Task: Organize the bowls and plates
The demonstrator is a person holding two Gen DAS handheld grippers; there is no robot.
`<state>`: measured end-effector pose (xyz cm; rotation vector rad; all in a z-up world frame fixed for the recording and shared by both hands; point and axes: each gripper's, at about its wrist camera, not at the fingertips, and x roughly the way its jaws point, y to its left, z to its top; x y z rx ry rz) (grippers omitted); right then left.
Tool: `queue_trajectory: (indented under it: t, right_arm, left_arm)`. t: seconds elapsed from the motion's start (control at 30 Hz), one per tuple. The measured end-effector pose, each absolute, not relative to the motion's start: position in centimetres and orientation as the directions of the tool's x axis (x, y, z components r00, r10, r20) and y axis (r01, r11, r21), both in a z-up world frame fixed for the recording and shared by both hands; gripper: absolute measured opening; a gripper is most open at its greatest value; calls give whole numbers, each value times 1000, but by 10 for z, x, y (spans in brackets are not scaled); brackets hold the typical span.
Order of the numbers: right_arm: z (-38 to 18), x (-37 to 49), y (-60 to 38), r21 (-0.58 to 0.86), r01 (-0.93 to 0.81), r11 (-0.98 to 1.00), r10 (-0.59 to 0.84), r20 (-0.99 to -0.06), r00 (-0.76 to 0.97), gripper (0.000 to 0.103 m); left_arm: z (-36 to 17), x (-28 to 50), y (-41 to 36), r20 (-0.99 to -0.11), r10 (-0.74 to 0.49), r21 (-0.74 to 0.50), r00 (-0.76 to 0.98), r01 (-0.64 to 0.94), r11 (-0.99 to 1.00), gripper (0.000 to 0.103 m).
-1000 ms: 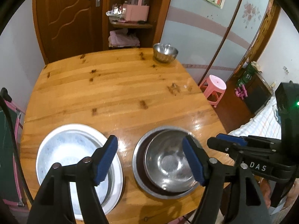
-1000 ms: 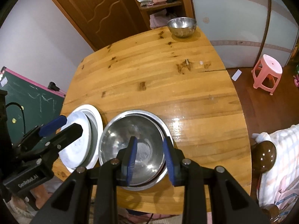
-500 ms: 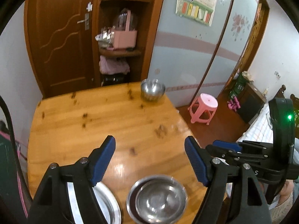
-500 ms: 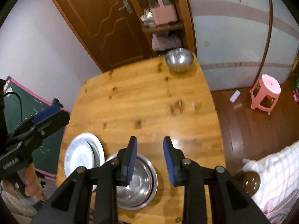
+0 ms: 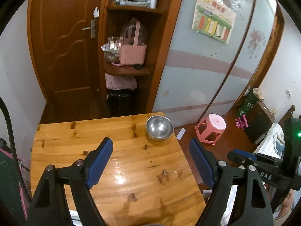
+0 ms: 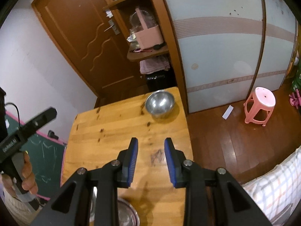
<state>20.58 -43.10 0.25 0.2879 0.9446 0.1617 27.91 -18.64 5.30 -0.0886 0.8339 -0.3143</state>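
Steel bowl sits at table far right corner, untouched. Left gripper opening wide, right gripper narrowly parted, both empty (stacked dishes near edge). Reach to bowl needed next.

Both wrist cameras looked steeply down and forward from well above the near end of the wooden table, toward the door and shelf unit. The left view sat further left, catching the right gripper at its right edge; the right view caught the left gripper at its left. Both shared the steel bowl at the far table corner and the pink stool.
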Motion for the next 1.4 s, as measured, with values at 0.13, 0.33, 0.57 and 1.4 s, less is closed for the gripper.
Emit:
queue_trajectory:
  t: [0.13, 0.33, 0.57, 1.4]
  right_arm:
    - [-4, 243, -449, 343, 24, 939, 269, -777, 569, 29]
    - [-38, 300, -469, 447, 89, 890, 340, -782, 522, 29]
    - [-99, 356, -477, 481, 162, 861, 367, -811, 456, 29]
    - [-213, 438, -437, 387, 211, 897, 322, -902, 287, 13]
  left_arm:
    - [35, 318, -203, -739, -278, -178, 614, 220, 959, 82]
    - [-12, 391, -225, -772, -238, -153, 589, 191, 970, 82]
    - [-95, 459, -245, -831, -206, -145, 517, 155, 977, 82]
    - [-229, 497, -251, -892, -283, -283, 352, 54, 958, 50]
